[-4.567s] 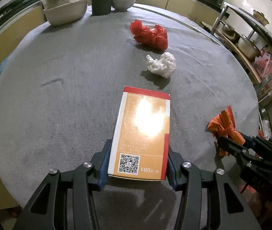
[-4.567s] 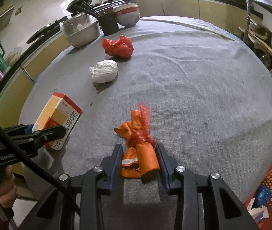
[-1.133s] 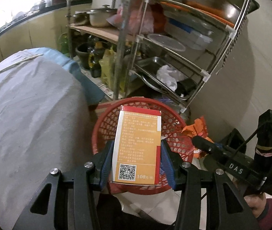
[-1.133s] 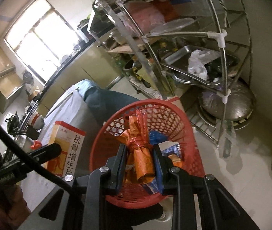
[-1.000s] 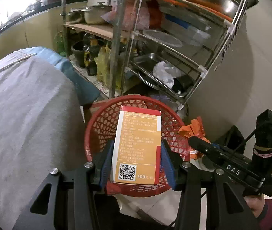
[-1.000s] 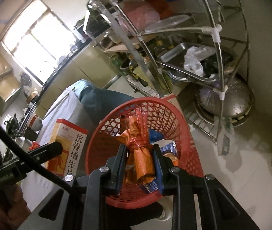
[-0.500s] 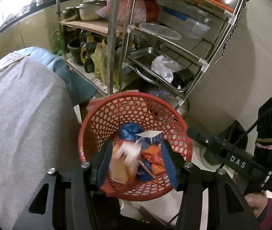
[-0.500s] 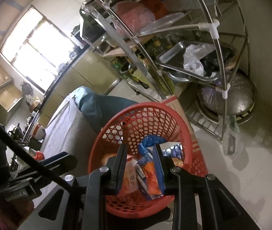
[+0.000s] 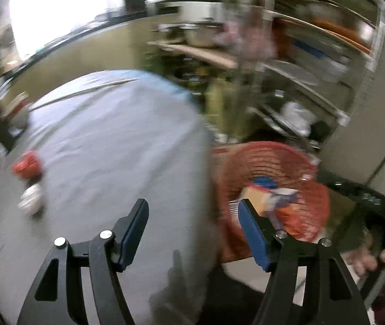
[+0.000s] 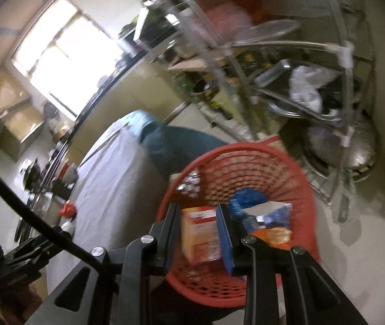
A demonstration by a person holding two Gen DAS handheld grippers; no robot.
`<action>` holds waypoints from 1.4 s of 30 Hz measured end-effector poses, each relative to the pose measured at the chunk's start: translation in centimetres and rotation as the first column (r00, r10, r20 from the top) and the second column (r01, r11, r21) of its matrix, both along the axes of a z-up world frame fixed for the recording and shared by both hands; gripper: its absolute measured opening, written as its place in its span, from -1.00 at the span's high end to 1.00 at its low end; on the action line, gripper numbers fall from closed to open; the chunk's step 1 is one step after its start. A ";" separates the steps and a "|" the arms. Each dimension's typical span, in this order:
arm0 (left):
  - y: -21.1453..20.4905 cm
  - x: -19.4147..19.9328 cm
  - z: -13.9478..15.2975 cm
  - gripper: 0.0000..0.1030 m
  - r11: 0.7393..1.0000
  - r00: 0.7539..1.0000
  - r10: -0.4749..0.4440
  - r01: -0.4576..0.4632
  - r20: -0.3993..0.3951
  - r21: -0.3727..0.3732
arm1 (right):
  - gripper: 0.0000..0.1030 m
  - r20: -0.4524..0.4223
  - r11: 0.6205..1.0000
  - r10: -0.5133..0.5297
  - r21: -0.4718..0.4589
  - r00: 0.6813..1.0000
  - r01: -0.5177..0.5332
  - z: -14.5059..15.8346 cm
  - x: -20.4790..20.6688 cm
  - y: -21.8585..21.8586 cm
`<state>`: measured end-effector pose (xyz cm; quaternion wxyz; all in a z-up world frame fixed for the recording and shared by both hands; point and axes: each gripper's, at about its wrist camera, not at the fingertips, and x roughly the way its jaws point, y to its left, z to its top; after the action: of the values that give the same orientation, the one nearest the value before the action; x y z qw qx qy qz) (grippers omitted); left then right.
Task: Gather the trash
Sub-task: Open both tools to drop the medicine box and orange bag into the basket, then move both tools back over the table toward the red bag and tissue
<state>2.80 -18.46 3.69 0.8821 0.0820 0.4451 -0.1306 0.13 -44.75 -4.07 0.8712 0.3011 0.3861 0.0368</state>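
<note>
**Kitchen surroundings**

A grey cloth covers the round tabletop (image 9: 116, 146), with a blue edge hanging at its far side. A metal rack (image 10: 295, 62) stands against the wall, its shelves holding a steel tray with a crumpled white bag (image 10: 309, 86), pots and blurred containers. A bright window (image 10: 65, 57) lights the counter (image 10: 89, 113) beneath it.

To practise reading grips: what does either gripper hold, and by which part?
Nothing: left gripper, jaws opening, is empty; right gripper too; box lies in basket.

Right tool (image 10: 197, 233) hangs empty, low centre, above the red basket (image 10: 305, 189) holding an orange box (image 10: 199, 234).
</note>
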 end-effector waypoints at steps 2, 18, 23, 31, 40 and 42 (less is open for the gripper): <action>2.4 0.0 0.2 -0.35 0.997 0.997 0.075 -0.075 0.003 0.010 | 0.40 0.010 0.999 0.049 -0.011 0.999 -0.049 0.8 0.9 1.9; 16.1 -3.3 2.5 -0.35 0.927 0.923 0.364 -0.373 0.128 0.050 | 0.40 0.093 0.924 0.375 -0.114 0.922 -0.365 5.9 2.9 18.3; 17.7 -3.7 3.0 -0.36 0.913 0.908 0.391 -0.403 0.151 0.060 | 0.40 0.102 0.898 0.432 -0.134 0.896 -0.418 6.9 3.0 21.7; 19.4 -4.1 3.4 -0.36 0.901 0.896 0.411 -0.427 0.167 0.074 | 0.40 0.094 0.875 0.477 -0.147 0.874 -0.461 7.3 3.5 24.9; 21.3 -4.5 4.1 -0.36 0.888 0.886 0.434 -0.451 0.165 0.089 | 0.40 0.099 0.860 0.504 -0.145 0.858 -0.489 7.9 4.7 27.2; 21.8 -4.7 4.1 -0.36 0.883 0.882 0.443 -0.460 0.158 0.091 | 0.40 0.098 0.853 0.516 -0.146 0.851 -0.500 7.8 5.1 27.9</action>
<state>-1.93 3.35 7.83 0.9089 0.0400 0.3995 0.1129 5.27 -16.88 3.76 0.8701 0.1344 0.3941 0.2637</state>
